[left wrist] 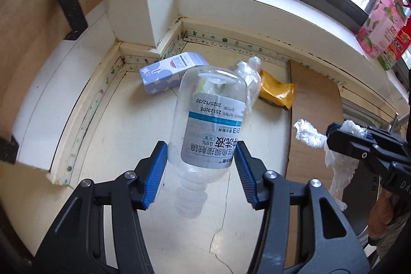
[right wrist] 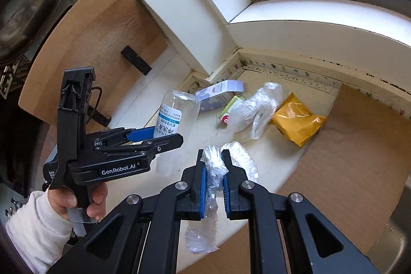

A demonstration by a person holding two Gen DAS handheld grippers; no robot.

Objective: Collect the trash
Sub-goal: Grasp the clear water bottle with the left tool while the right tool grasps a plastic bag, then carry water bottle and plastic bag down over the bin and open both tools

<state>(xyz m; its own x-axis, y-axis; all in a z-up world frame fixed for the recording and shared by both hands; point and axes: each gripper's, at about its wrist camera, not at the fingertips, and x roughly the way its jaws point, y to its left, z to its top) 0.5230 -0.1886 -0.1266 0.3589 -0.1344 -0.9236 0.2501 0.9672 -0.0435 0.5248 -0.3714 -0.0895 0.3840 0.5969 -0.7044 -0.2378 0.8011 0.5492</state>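
A clear plastic bottle (left wrist: 208, 120) with a white and teal label hangs off the floor, neck toward the camera. My left gripper (left wrist: 201, 148) is shut on it, blue pads pressing its sides. The right wrist view shows the same bottle (right wrist: 177, 109) in the left gripper (right wrist: 164, 136), which a person's hand (right wrist: 77, 199) holds. My right gripper (right wrist: 213, 158) is shut on crumpled clear plastic wrap (right wrist: 213, 171). In the left wrist view that wrap (left wrist: 308, 135) sticks out past the right gripper (left wrist: 334, 135). On the pale floor lie a purple-and-white carton (right wrist: 218, 91), a clear bag (right wrist: 251, 107) and a yellow packet (right wrist: 298, 120).
The trash sits in a corner under a window, bounded by a white wall and skirting. A cardboard sheet (right wrist: 346, 158) covers the floor to the right. A wooden board (right wrist: 102, 37) leans at the left. A pink box (left wrist: 382, 30) stands on the sill.
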